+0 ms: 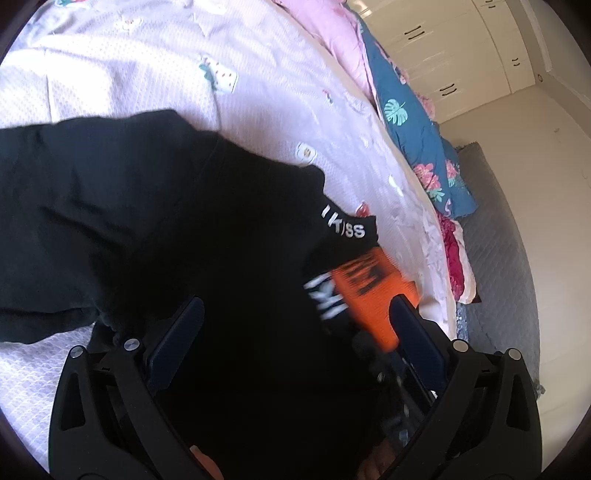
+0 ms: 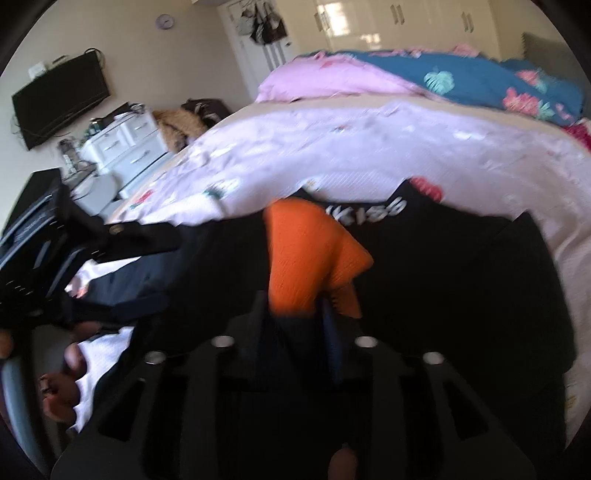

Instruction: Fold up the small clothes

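Orange sock (image 2: 303, 258) pinched between right gripper (image 2: 295, 314) pads, long axis running straight ahead off the tips over the black garment (image 2: 461, 277); left gripper (image 1: 295, 314) spread wide, empty, sock just inside its right finger.

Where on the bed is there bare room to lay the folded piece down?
Free: the lilac bedspread beyond the black garment, up to the pink pillow, and the strip between the garment and the blue floral quilt. Crowded: near the orange cloth.
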